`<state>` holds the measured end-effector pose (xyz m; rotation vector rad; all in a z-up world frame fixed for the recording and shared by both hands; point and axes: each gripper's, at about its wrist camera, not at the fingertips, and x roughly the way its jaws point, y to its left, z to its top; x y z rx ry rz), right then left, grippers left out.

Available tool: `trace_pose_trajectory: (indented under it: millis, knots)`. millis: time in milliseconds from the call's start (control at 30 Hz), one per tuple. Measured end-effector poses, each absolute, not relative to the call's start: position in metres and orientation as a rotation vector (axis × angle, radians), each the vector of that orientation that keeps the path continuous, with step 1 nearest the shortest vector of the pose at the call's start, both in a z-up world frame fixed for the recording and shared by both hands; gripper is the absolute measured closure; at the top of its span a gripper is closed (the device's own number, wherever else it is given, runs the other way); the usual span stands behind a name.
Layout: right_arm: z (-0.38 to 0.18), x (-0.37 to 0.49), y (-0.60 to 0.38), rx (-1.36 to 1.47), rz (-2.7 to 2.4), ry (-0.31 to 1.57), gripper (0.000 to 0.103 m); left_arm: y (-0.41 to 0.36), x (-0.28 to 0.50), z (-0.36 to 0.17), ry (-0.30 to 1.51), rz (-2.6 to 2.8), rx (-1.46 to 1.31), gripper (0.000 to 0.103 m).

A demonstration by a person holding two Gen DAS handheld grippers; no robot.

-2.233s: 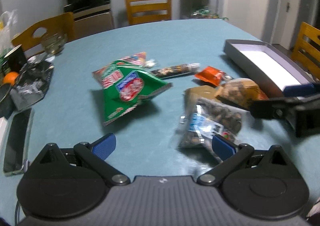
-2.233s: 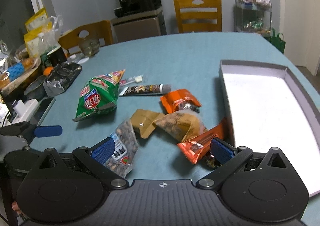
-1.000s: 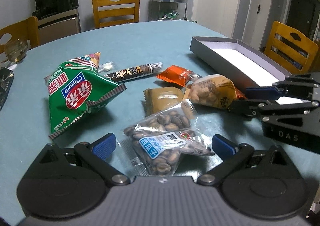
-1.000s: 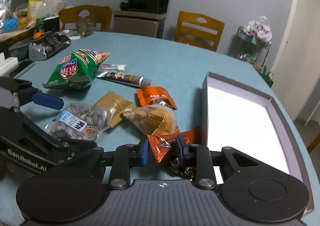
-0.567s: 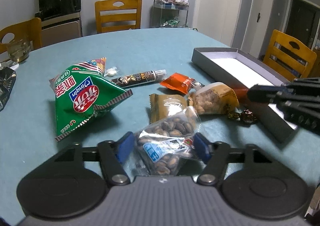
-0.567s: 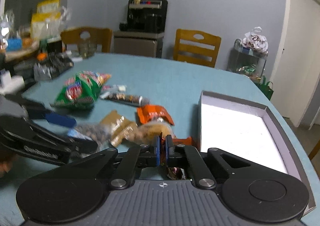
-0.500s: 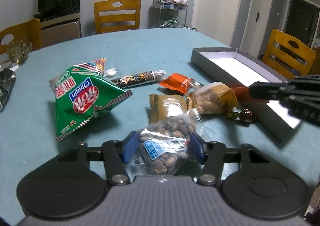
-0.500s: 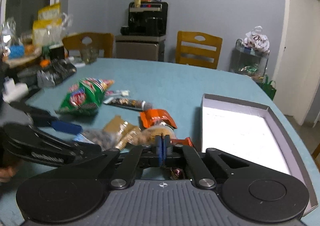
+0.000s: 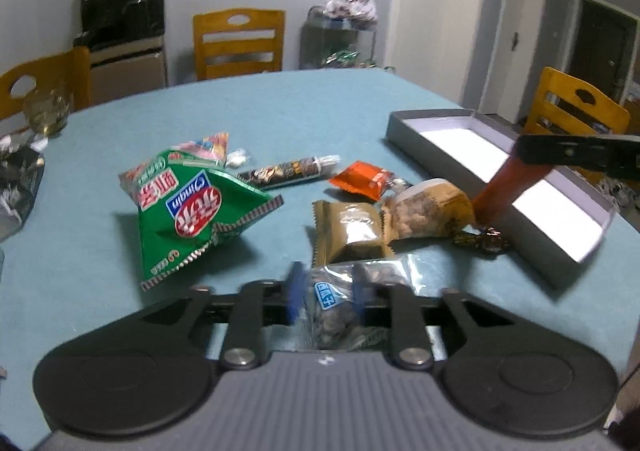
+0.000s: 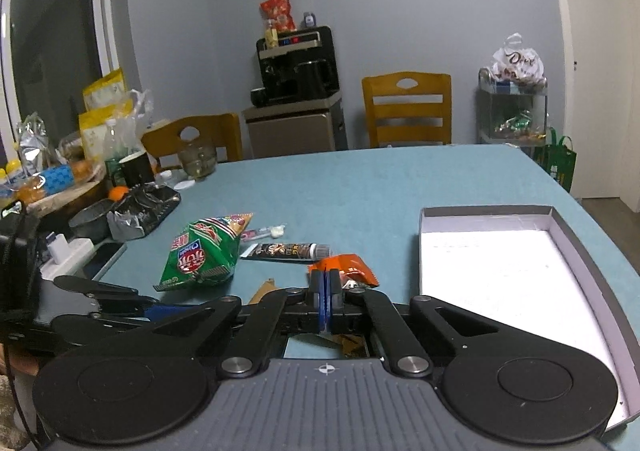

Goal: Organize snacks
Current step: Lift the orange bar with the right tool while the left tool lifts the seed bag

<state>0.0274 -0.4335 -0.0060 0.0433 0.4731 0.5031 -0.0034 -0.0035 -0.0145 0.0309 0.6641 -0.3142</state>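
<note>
- You are only starting the sorting: the grey box (image 10: 568,235), filling the right side of the right wrist view, is showing a bare white floor with no snack in it.
- Your left gripper (image 9: 326,293), at the bottom centre of the left wrist view, is clamping the clear bag of seeds (image 9: 340,305); its jaws have just been closing and are pressing on the bag from both sides.
- Your right gripper (image 10: 325,301) is standing fully closed, pads together, and in the left wrist view it is reaching in from the right edge with a thin orange-red packet (image 9: 506,187) hanging beneath it over the near wall of the box. I am fairly sure it is pinching that packet, though the pinch itself is hidden in its own view.
- So two snacks are being carried and none is delivered yet, as I judge it.
- Lying loose on the blue table (image 9: 320,111) and waiting for you:
- the green chip bag (image 9: 188,207), left of centre;
- the dark stick packet (image 9: 288,171) above the middle;
- the small orange pouch (image 9: 362,180) to its right;
- the brown wrapped biscuit (image 9: 352,231) and the tan nut pouch (image 9: 432,211), touching each other just right of centre;
- the foil candies (image 9: 482,240) beside the box wall;
- a small white sweet (image 9: 238,158) behind the chip bag.
- Most of the pile is waiting, so you are far from finishing.
</note>
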Motion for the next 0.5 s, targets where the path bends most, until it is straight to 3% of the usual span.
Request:
trace_pose_trajectory:
  millis: [67, 100, 200, 500]
  knots:
    - [-0.006, 0.028, -0.434, 0.047, 0.511, 0.479, 0.100, -0.002, -0.011, -0.010, 0.626, -0.315, 0.047, 0.028]
    - [-0.006, 0.027, -0.434, 0.048, 0.512, 0.481, 0.100, -0.003, -0.015, -0.008, 0.602, -0.327, 0.057, 0.021]
    - [-0.006, 0.028, -0.434, 0.049, 0.509, 0.479, 0.100, -0.007, -0.029, -0.006, 0.554, -0.392, 0.112, 0.013]
    - [-0.009, 0.031, -0.434, 0.060, 0.508, 0.493, 0.100, -0.055, -0.043, -0.041, 0.510, -0.403, 0.403, 0.012]
